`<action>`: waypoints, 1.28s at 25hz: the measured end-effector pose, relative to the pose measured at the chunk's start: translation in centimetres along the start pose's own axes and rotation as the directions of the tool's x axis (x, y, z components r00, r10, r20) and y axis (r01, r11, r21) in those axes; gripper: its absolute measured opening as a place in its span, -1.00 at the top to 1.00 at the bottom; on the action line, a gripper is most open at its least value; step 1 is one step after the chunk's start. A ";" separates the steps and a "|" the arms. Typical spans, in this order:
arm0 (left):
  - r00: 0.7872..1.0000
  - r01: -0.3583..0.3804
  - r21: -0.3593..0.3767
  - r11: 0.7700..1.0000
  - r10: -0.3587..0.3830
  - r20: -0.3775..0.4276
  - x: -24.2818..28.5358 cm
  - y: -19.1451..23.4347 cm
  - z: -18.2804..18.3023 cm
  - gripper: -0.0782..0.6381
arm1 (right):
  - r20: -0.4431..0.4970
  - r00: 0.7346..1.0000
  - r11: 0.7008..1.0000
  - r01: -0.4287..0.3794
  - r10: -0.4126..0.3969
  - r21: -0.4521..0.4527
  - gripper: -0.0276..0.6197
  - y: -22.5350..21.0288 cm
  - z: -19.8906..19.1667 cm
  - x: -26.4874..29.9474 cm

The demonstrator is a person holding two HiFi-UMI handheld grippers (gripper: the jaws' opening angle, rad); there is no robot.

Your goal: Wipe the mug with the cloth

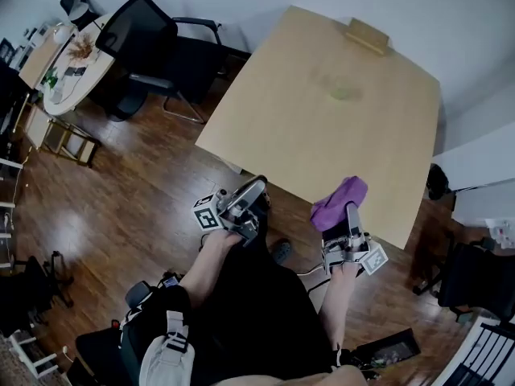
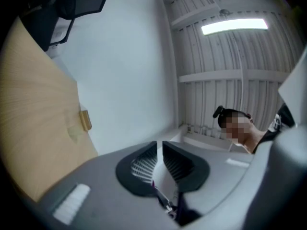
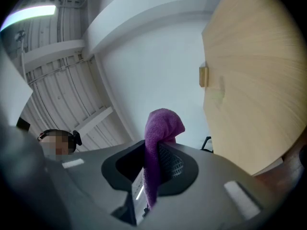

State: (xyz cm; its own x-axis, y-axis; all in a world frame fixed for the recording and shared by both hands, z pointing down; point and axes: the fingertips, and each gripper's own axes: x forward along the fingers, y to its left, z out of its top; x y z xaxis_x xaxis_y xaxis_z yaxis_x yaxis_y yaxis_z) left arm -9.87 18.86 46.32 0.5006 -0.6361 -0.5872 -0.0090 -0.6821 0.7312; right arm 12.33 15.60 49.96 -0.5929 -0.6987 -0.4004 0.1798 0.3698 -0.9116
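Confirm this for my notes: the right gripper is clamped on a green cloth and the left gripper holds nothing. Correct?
Wrong colour: the cloth clamped in the right gripper is purple, not green, as the right gripper view shows. The left gripper does hold nothing.

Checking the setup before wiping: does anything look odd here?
Yes: no mug shows. The table bears only a wooden block and a faint greenish patch, while the right gripper holds the cloth.
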 end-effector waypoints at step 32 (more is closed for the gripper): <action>0.977 0.208 -0.160 0.965 -0.214 -0.021 -4.3 -8.4 5.7 0.76 | 0.112 0.994 0.970 0.011 0.017 -0.243 0.73 10.5 -12.5 -2.2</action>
State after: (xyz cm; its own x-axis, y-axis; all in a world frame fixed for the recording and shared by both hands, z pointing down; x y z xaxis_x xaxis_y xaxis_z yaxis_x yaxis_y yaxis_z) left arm -16.86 25.32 40.72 0.5094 -0.4675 -0.7225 0.2339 -0.7327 0.6391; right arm 5.74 28.63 42.47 -0.4985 -0.7565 -0.4234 -0.0229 0.4997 -0.8659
